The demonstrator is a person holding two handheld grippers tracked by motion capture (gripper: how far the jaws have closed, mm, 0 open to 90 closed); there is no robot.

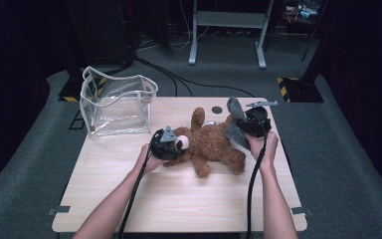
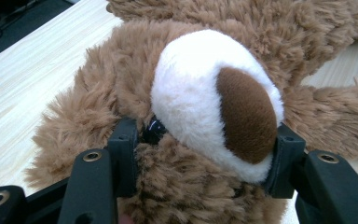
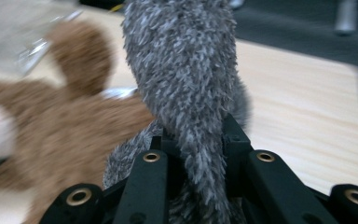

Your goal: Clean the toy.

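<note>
No readable brand, label or writing on anything here. Landmark: the teddy bear (image 1: 211, 144), shaggy brown plush, lying on its back across the middle of the pale wood-grain counter (image 1: 179, 199), limbs splayed, one arm raised toward the far edge. Its muzzle (image 2: 205, 102) is a smooth white oval with a flat dark-brown nose patch; a glossy black bead of an eye sits just beside the muzzle. The left gripper (image 1: 168, 144) is at the bear's head end, black jaws half spread and pressed into the head, one pad in the fur by the eye, the other against the muzzle's edge. The right gripper (image 1: 251, 122) is at the bear's far side, jaws nearly together, pinching a grey fuzzy cloth (image 3: 186, 84), bristly grey-white pile, narrowing to a tail shape between the pads; the lower end of the cloth is cut off behind the jaws, so its full shape cannot be told. Behind and left of the bear stands a clear plastic bag (image 1: 117, 104), soft-walled with white piping, open-topped, sagging. A small dark round spot (image 1: 217, 109) sits on the counter just beyond the bear. In the right gripper view the bear is blurred.
</note>
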